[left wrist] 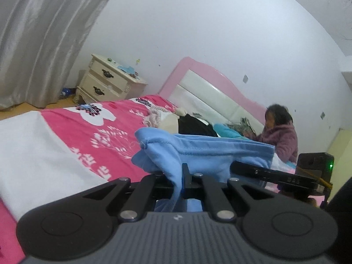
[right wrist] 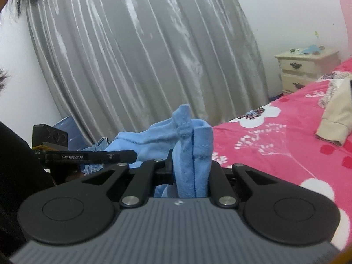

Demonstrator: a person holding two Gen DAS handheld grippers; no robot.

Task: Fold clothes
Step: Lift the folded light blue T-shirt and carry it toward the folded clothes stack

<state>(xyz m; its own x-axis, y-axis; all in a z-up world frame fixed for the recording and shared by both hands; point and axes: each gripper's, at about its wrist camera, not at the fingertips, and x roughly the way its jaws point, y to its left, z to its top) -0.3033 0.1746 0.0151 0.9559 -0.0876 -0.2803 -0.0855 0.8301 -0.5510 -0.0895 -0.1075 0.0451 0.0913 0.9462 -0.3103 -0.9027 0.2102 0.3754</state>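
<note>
Two grippers, one light blue garment (left wrist: 198, 151) strung between them, lifted above the pink floral bedspread (left wrist: 92, 136). Starting at the left of the left wrist view: grey curtain (left wrist: 44, 39), then a cream nightstand (left wrist: 107, 83) against the wall, then the bed with its pink and white headboard (left wrist: 211, 92). A heap of clothes (left wrist: 189, 123) lies up near the headboard end, and a person in a purple fleece jacket (left wrist: 283, 136) leans at the bed's far side. The left gripper (left wrist: 182, 184) has its jaws pinched together on a hem of the blue fabric, which drapes across toward the right gripper (left wrist: 264, 171), showing at the right edge. Over to the right wrist view: the left gripper (right wrist: 123, 155) pokes in from the left with blue cloth beside it, the curtain fills the middle, and the right gripper (right wrist: 193, 171) is clamped on a bunched fold of the same garment. A cream garment (right wrist: 336, 118) lies on the bedspread at the right edge.
</note>
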